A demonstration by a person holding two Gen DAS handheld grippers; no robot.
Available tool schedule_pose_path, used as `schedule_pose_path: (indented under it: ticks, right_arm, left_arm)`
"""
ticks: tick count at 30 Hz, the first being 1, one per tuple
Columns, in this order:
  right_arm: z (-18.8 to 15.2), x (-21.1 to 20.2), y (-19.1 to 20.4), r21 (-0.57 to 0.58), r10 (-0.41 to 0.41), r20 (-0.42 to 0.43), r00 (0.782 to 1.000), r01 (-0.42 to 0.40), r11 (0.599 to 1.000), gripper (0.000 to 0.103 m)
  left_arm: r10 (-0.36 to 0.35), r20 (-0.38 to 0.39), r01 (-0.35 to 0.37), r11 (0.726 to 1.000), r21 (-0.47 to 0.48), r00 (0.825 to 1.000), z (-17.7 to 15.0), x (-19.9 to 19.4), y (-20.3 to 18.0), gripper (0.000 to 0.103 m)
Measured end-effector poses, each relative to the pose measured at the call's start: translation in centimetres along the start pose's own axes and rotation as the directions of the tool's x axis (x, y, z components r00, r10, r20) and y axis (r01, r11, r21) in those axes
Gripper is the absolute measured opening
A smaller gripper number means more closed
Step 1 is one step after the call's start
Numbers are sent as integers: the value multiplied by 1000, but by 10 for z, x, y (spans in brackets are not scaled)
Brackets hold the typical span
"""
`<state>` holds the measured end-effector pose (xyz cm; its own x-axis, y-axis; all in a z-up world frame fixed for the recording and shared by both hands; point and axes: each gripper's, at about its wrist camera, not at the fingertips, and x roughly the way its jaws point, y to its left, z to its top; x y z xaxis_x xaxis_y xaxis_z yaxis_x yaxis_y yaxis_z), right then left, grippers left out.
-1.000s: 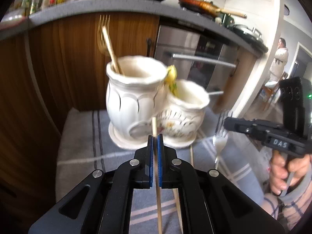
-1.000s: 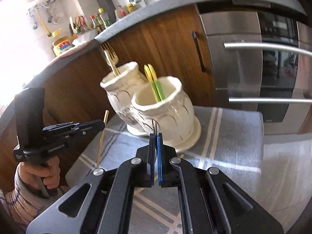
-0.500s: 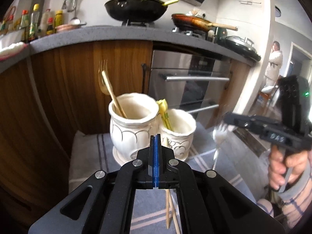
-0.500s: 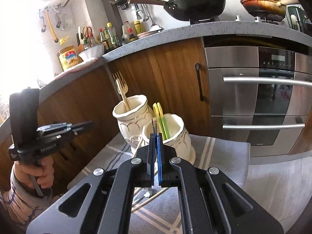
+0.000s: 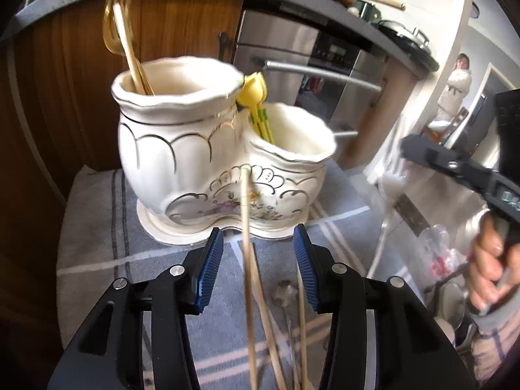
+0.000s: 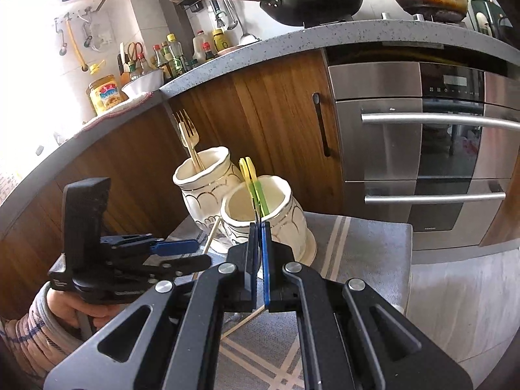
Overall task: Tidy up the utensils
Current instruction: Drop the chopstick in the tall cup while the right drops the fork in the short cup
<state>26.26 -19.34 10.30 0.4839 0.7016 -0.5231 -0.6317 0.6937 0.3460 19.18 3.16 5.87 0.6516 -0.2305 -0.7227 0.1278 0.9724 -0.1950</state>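
Note:
A white ceramic double-pot utensil holder (image 5: 195, 162) stands on a grey striped cloth (image 5: 97, 227); it also shows in the right wrist view (image 6: 260, 214). Its taller pot holds gold forks (image 5: 117, 22), the shorter pot yellow-green utensils (image 5: 256, 97). My left gripper (image 5: 258, 260) is open just in front of the holder, with a wooden chopstick (image 5: 247, 243) loose between its jaws, leaning against the holder. More chopsticks and a spoon (image 5: 286, 292) lie on the cloth. My right gripper (image 6: 259, 243) is shut on a silver fork (image 5: 390, 195), held to the right of the holder.
Wooden cabinets (image 6: 260, 113) and a steel oven (image 6: 422, 146) stand behind the holder, under a grey counter (image 6: 325, 39) with pans and bottles. A person (image 5: 455, 91) stands at a far doorway.
My left gripper has opened and let go of the chopstick, and has moved close to the holder. My right gripper stays shut on the fork and has pulled back a little.

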Motion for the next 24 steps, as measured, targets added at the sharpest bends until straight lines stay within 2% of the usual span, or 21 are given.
schedule_pose_path:
  ticks: [1,3,4,5,11,15,18,24]
  right_arm:
    - [0,0,0,0,0,0,1000,0,1000,2]
    - [-1,0,-1,0,2,-3,1000,-2,1000,2]
    - [-1,1,-1,0,3,-4,1000,-3,1000,2]
    - [-1,0,0,-1,3,-3,1000,-3,1000,2]
    - [4,-3,-1,-3,5,10,1000,-5,1000,2]
    - [14,-8,3,-24,0,32,999,0,1000,2]
    - [26,-12,10,-59,-13,50,999,16,998,2]
    - [60,-19,20,-111,-44,112,993,57,992,2]
  left_arm:
    - [10,-12,-10,1000,-1,1000,1,6,1,43]
    - [21,-35,-21,1000,-7,999,2,16,4,29]
    - [17,-44,-17,1000,-9,999,2,20,5,13]
    - [15,-50,-15,1000,-8,999,2,22,5,5]
    - [4,-3,-4,1000,20,1000,1,6,-2,5]
    - [-2,65,0,1000,27,998,10,-22,-6,5]
    - [-9,136,6,1000,25,991,21,-48,-8,5]
    - [-3,268,-3,1000,20,963,53,-93,-7,5]
